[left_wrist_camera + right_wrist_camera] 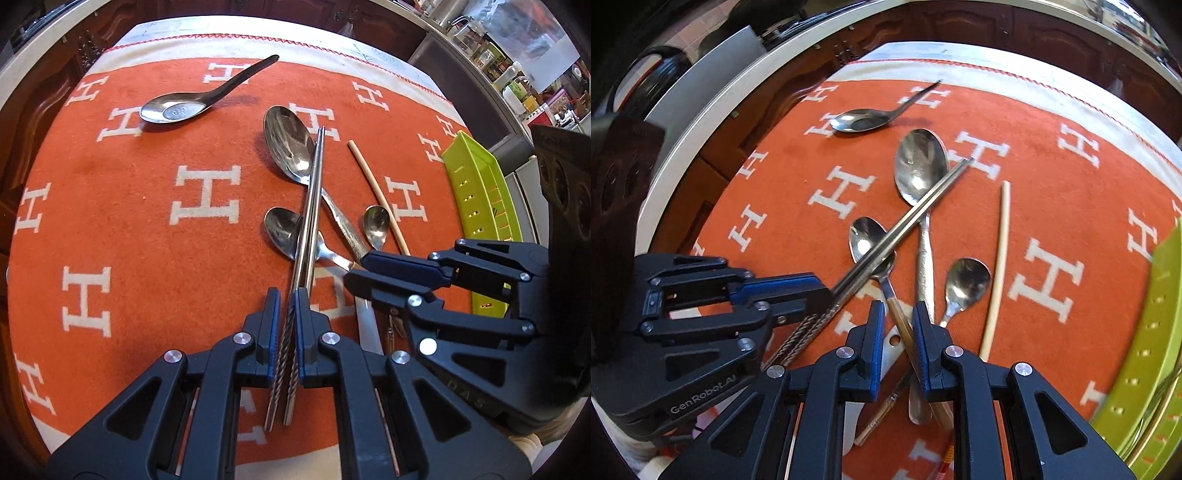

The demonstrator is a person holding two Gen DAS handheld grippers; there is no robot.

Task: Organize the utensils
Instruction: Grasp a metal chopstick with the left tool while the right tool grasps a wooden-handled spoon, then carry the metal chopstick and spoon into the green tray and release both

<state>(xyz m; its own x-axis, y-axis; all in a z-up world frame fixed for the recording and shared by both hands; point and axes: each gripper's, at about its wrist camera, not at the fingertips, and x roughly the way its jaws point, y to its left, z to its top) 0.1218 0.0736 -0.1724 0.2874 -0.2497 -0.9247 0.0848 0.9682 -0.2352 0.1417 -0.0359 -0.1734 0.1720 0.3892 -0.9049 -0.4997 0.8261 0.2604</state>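
Over the orange cloth [147, 206], left tool [286, 299] pinching metal chopsticks [312, 206], right tool [899, 314] straddling brown-handled utensil [905, 332], grip unclear.

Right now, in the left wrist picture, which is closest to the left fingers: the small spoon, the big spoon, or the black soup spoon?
1. Small spoon, just ahead of the left gripper.
2. Big spoon, mid-cloth, under the chopsticks.
3. Black soup spoon, far left.

a pair of metal chopsticks [312, 206] with twisted grips slants across the big spoon [288, 144]. beside that spoon's handle lie two small spoons [282, 230], a pale single chopstick [376, 195] further right, a dark soup spoon [177, 107] apart to its left.
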